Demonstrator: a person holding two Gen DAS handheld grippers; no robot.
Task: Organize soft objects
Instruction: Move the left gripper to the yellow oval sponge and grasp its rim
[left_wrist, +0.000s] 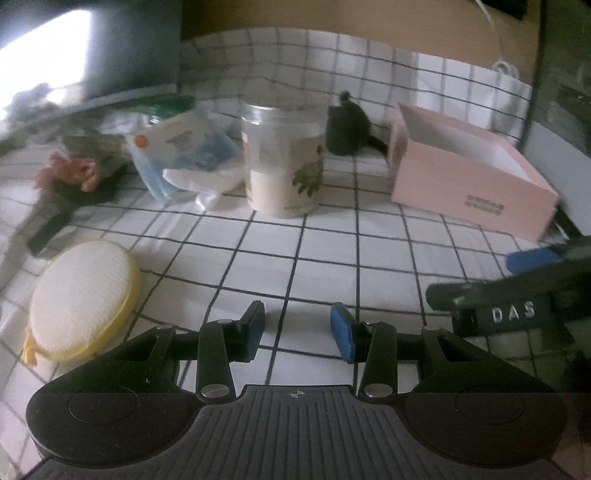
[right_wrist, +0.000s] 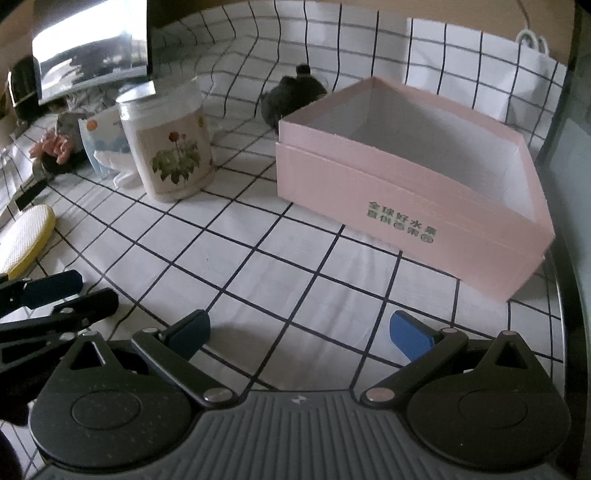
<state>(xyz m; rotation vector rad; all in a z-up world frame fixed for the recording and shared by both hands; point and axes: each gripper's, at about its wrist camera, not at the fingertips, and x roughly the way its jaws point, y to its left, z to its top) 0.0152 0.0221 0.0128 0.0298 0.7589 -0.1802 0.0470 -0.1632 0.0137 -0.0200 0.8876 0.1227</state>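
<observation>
A white oval sponge with a yellow rim (left_wrist: 83, 299) lies on the checked cloth, to the left of my left gripper (left_wrist: 299, 325). That gripper is open with only cloth between its blue pads. An open pink cardboard box (right_wrist: 406, 195) stands ahead and to the right of my right gripper (right_wrist: 301, 328), whose jaws are wide open and hold nothing. The box shows a bare white inside. A dark soft object (right_wrist: 291, 96) sits behind the box's left corner. In the right wrist view the sponge (right_wrist: 26, 236) lies at the far left.
A clear jar with a flower label (left_wrist: 284, 158) stands mid-table, with a plastic packet (left_wrist: 184, 155) and pink flowers (left_wrist: 70, 173) to its left. A white paper bag (right_wrist: 532, 74) stands behind the box. The two grippers hover close side by side.
</observation>
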